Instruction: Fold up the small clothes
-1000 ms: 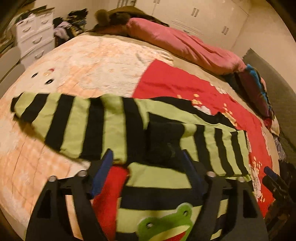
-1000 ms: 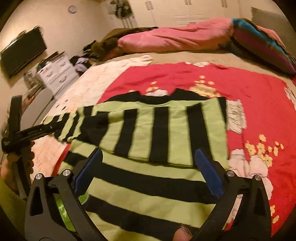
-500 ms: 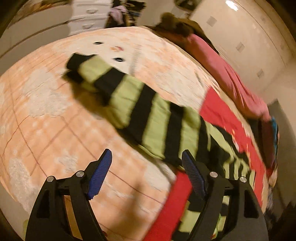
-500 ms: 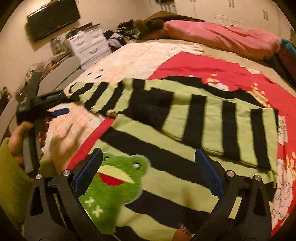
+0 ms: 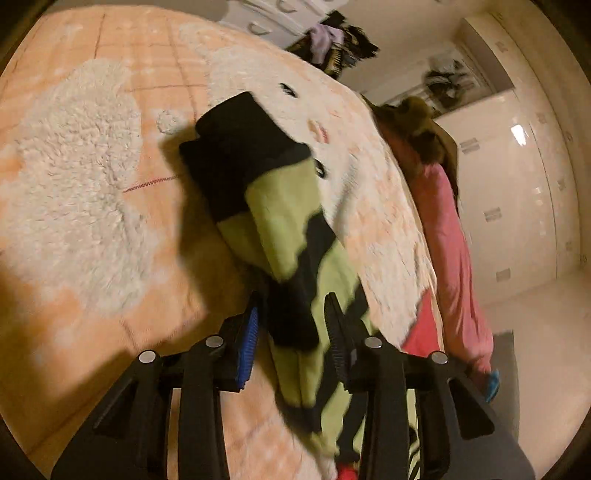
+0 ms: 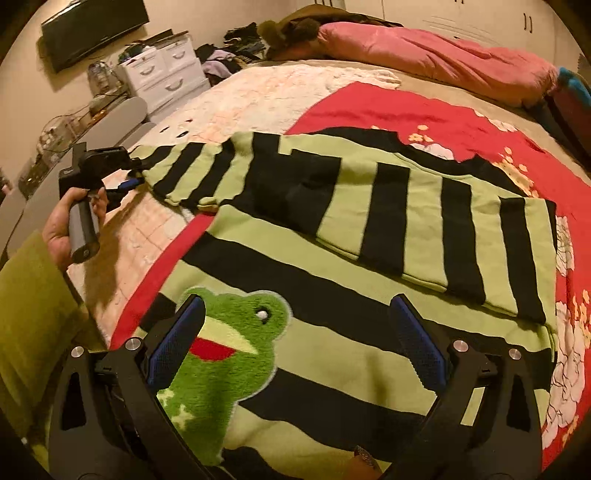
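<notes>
Bed (image 6: 258, 99): we are working over a peach fleece blanket (image 5: 92, 221) and a red floral blanket (image 6: 424, 118); a pink duvet (image 6: 443, 55), white drawers (image 6: 162, 74) and a wall television (image 6: 92, 26) are sitting beyond.

Sweater (image 6: 332, 258), green-and-black striped with a frog patch (image 6: 229, 350): it is lying flat on the bed, its hem cut off below.

Right tool (image 6: 295, 339): we are holding it spread wide above the patch.

Left tool (image 5: 291, 325): we are clamping it on the sleeve (image 5: 266, 206), blurred, its cuff hanging over the peach blanket.

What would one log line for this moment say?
left tool: shut on sleeve | right tool: open over sweater | fold unfinished
</notes>
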A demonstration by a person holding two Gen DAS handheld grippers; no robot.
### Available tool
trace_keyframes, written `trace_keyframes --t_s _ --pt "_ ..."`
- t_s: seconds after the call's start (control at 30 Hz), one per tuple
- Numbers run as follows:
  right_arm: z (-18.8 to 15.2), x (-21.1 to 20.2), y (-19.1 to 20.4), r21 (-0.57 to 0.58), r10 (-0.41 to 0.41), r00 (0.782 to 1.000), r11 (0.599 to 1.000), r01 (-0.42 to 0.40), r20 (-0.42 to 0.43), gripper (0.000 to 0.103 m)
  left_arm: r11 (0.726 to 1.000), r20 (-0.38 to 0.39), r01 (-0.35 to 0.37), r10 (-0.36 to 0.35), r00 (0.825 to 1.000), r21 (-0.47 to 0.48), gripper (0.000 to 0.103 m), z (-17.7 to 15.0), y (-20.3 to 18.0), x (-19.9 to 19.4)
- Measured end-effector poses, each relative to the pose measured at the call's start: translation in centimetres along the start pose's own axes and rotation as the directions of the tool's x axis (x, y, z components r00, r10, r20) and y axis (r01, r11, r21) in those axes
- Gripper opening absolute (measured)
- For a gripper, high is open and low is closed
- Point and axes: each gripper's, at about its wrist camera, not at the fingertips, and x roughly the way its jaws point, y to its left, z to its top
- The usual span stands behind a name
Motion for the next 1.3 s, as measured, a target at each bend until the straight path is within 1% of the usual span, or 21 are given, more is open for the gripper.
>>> trace_keyframes --t_s 0.07,0.1,0.13,0.17,0.2,0.3,0.37,0.43,0.5,0.53,0.63,0.67,0.77,0.9,0.97,1.0,1.03,1.1,1.13,1.27,1.3 --pt "-0.1 0.1 -0.3 0.006 -0.008 1.0 1.0 0.008 -0.002 0.094 0.999 0.003 0.003 -0.003 1.0 -0.04 0.043 0.3 0.5 1.1" --pt "-0.1 0.1 -0.4 0.008 -0.012 1.0 1.0 0.012 -0.002 0.094 0.998 0.007 0.007 -0.007 1.0 -0.056 0.037 0.5 0.7 1.6" --pt "-0.1 0.2 -0.6 0.012 -0.018 1.0 1.0 0.018 -0.004 0.094 0.998 0.008 0.003 -0.002 1.0 -0.066 0.019 0.6 0.6 2.0" --pt "-0.2 0.2 -0.7 0.017 -0.02 1.0 1.0 0.02 -0.006 0.094 0.997 0.003 0.012 -0.012 1.0 -0.078 0.008 0.7 0.4 2.1" --pt "-0.3 0.3 -1.0 0.026 -0.018 1.0 0.999 0.019 -0.009 0.094 0.996 0.005 0.023 -0.023 1.0 -0.081 0.005 0.8 0.1 2.0" --pt "-0.3 0.2 -2.0 0.062 -0.028 1.0 0.998 0.028 -0.01 0.094 0.998 0.062 0.044 -0.047 0.997 0.042 0.004 0.1 -3.2 0.0" --pt "-0.3 0.1 -2.8 0.091 -0.037 0.999 0.995 0.037 -0.005 0.094 0.983 0.086 0.056 -0.072 0.994 0.174 0.004 -1.2 -7.1 -1.8" --pt "-0.4 -0.2 -4.0 0.126 -0.048 0.999 0.991 0.047 0.001 0.094 0.948 0.092 0.051 -0.084 0.992 0.315 0.004 -3.2 -11.1 -3.3" --pt "-0.5 -0.7 -5.5 0.165 -0.074 0.997 0.984 0.072 0.008 0.094 0.888 0.057 0.097 -0.137 0.989 0.45 0.004 -6.5 -15.2 -4.7" --pt "-0.6 -1.1 -6.5 0.192 -0.088 0.996 0.978 0.084 0.013 0.094 0.841 0.024 0.122 -0.158 0.987 0.528 0.004 -8.9 -17.6 -5.0" --pt "-1.0 -2.3 -9.2 0.259 -0.133 0.991 0.958 0.122 0.026 0.094 0.738 -0.061 0.168 -0.169 0.984 0.654 0.005 -14.4 -21.2 -5.1" --pt "-1.3 -2.9 -10.6 0.291 -0.161 0.986 0.946 0.146 0.03 0.094 0.695 -0.112 0.199 -0.169 0.979 0.691 0.005 -17.0 -22.6 -4.6" --pt "-2.0 -4.2 -13.7 0.37 -0.216 0.976 0.91 0.188 0.035 0.094 0.607 -0.213 0.244 -0.124 0.969 0.756 0.005 -23.1 -24.4 -2.7" --pt "-3.4 -5.8 -17.9 0.487 -0.271 0.962 0.845 0.222 0.031 0.094 0.565 -0.303 0.243 0.013 0.953 0.788 0.008 -30.1 -24.2 0.8" --pt "-3.8 -6.3 -19.2 0.519 -0.291 0.956 0.822 0.234 0.029 0.094 0.522 -0.342 0.256 0.074 0.937 0.813 0.029 -33.1 -24.0 2.5" --pt "-4.0 -6.5 -19.8 0.532 -0.298 0.954 0.813 0.237 0.031 0.094 0.497 -0.372 0.274 0.108 0.922 0.824 0.049 -34.4 -23.6 3.1" --pt "-4.1 -6.8 -20.3 0.543 -0.302 0.953 0.806 0.236 0.035 0.094 0.472 -0.392 0.289 0.134 0.91 0.833 0.058 -35.4 -23.4 3.8" --pt "-4.1 -7.0 -21.0 0.557 -0.303 0.952 0.798 0.231 0.039 0.094 0.433 -0.405 0.31 0.147 0.902 0.847 0.059 -36.6 -23.1 3.7" --pt "-4.0 -7.2 -21.3 0.561 -0.305 0.951 0.795 0.228 0.045 0.094 0.426 -0.414 0.323 0.142 0.899 0.845 0.059 -36.4 -22.9 3.7" --pt "-4.1 -7.6 -21.9 0.571 -0.308 0.949 0.791 0.221 0.059 0.094 0.424 -0.477 0.394 0.107 0.873 0.816 0.062 -34.5 -21.5 1.5" --pt "-4.4 -7.7 -21.9 0.571 -0.307 0.95 0.791 0.219 0.061 0.094 0.418 -0.483 0.398 0.116 0.868 0.816 0.068 -33.9 -21.3 1.1"
